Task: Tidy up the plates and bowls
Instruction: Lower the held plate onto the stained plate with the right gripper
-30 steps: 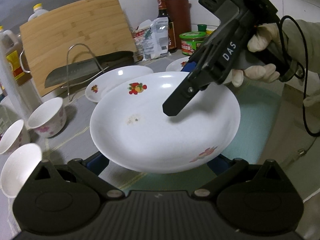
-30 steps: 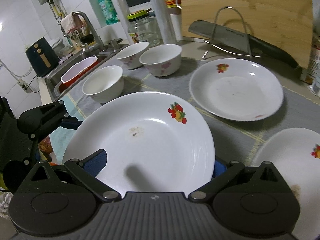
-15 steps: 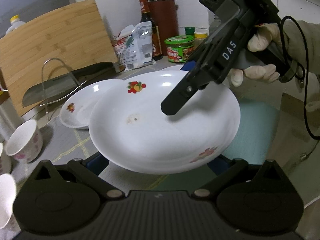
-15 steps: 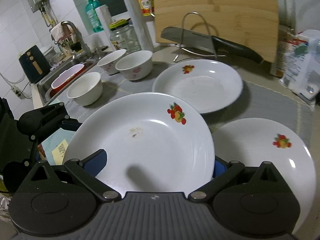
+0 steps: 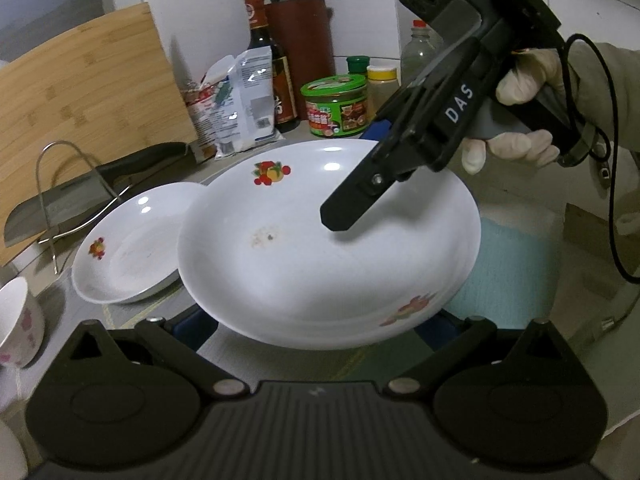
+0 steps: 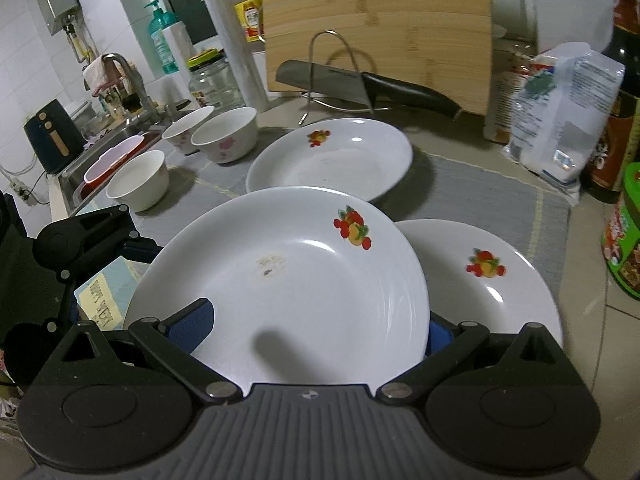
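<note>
Above the counter mat (image 6: 460,184) you are holding one white plate (image 5: 320,264) between both grippers, lifted clear of the surface and tilted a little; its fruit print sits toward the far rim and a small brownish smear marks its centre. Your left gripper (image 5: 316,324) has its blue pads pressed against the plate's near edge from either side, clamped on it, while your right gripper (image 6: 316,328) is likewise closed on the opposite rim, its black finger reaching over the plate in the left wrist view. Your gloved hand (image 5: 520,92) wraps the right gripper's handle. Directly beneath and partly covered by the held plate lies a second plate (image 6: 492,276) with the same fruit print, resting on the mat. A third plate (image 6: 332,160) sits just beyond, near the wire stand (image 6: 340,68) that carries a cleaver (image 6: 328,82) in front of the cutting board (image 6: 376,20). Three bowls (image 6: 224,132) stand grouped to the left, near the sink (image 6: 104,152)
</note>
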`<state>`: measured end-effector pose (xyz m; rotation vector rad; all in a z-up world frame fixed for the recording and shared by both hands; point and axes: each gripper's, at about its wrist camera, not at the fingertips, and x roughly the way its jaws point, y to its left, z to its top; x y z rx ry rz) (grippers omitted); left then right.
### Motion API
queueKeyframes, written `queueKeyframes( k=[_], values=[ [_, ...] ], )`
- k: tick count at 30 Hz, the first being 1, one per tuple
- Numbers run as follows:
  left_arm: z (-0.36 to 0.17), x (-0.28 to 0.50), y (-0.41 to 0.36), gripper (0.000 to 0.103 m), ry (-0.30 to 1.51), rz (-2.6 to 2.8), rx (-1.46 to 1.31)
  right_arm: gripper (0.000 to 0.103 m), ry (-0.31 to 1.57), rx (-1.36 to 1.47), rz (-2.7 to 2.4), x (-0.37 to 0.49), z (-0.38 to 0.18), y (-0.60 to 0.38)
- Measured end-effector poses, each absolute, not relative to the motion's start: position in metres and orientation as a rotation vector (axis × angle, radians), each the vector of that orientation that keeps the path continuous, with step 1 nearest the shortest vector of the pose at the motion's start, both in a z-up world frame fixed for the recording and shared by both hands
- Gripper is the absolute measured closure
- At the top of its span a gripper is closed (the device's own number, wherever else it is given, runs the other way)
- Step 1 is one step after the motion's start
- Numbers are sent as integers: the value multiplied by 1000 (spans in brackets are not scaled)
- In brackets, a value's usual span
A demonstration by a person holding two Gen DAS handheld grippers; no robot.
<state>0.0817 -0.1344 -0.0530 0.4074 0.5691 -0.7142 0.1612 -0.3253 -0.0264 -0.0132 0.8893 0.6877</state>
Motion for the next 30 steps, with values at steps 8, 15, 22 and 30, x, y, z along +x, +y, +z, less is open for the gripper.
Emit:
queueKeyframes(
  k=[8, 15, 22, 30],
  values=[
    [-55, 94, -156, 1, 570, -741, 413, 0, 886, 1, 648, 164, -30, -349],
    [-56, 103, -172, 1, 568, -768, 420, 0, 882, 12, 610, 167, -31, -364],
    [-56, 110, -181, 1, 576, -783, 430, 0, 884, 26, 584, 171, -36, -373],
    [-58, 115, -190, 1, 595, -798, 432, 0, 904, 33, 558, 175, -42, -379]
  ],
)
